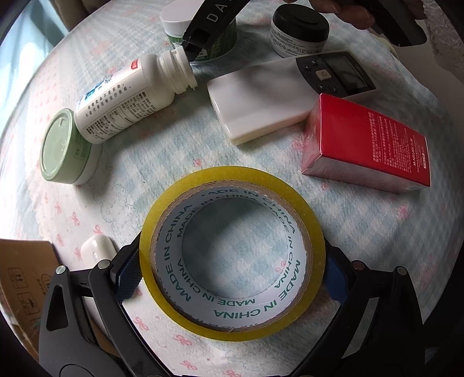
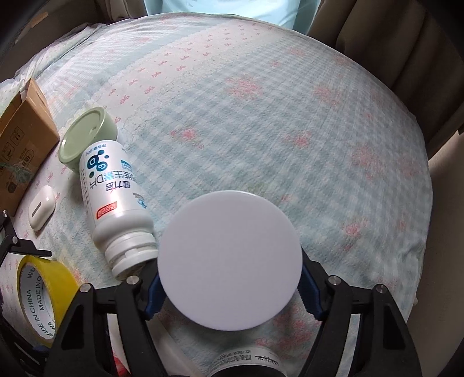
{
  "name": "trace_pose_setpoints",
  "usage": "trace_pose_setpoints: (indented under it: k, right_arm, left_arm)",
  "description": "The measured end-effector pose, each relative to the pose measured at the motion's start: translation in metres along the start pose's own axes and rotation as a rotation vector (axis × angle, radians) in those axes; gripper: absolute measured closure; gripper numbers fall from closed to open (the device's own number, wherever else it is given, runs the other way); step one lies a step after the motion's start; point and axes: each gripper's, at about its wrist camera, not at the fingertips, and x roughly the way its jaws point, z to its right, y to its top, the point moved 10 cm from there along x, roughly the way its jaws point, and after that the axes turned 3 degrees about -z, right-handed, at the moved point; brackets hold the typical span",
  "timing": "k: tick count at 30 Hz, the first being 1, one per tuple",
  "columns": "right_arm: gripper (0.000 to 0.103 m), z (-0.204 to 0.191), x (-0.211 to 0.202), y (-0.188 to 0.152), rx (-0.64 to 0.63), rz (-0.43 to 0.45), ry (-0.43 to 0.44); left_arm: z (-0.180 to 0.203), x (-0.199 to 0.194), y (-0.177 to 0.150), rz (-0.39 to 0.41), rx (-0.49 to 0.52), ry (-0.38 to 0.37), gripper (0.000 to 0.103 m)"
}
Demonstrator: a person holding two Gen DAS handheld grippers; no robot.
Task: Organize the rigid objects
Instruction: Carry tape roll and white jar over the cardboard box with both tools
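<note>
A yellow tape roll lies flat on the checked cloth, and my left gripper spans it from above. Both blue pads touch its outer rim. In the right wrist view a jar with a round white lid sits between the fingers of my right gripper, whose pads meet the lid's sides. The jar's body is hidden under the lid. One black finger of the right gripper shows beside that jar in the left wrist view.
A white pill bottle lies on its side against a green-lidded tin. A white remote, a red box and a black-lidded jar lie to the right. An earbud case and a cardboard box are at the left.
</note>
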Motion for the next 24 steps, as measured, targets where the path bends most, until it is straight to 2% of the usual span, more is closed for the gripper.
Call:
trace_pose_setpoints:
  k: [3,14,16,19,20,24]
  right_arm:
    - [0.037,0.001,-0.002,0.001,0.005,0.005,-0.001]
    - [0.037,0.004,-0.024,0.001,0.154,0.039,0.001]
    - [0.037,0.003,-0.038,-0.007,0.181,0.055,0.001]
    - [0.037,0.002,-0.059,-0.008,0.201,0.068,-0.018]
    - [0.037,0.001,-0.069,-0.006,0.206,0.076,-0.025]
    - [0.037,-0.009,-0.114,0.008,0.215,0.112,-0.045]
  left_arm:
    - [-0.002,-0.003,-0.001,0.005,-0.006,-0.002,0.005]
    - [-0.021,-0.039,0.002,0.078,-0.056,0.024,0.005]
    - [-0.030,-0.053,0.003,0.096,-0.070,0.039,0.005]
    - [-0.026,-0.067,0.007,0.124,-0.102,0.045,0.005]
    - [-0.018,-0.083,0.013,0.135,-0.114,0.049,0.005]
    - [-0.045,-0.128,0.029,0.185,-0.194,0.046,0.005]
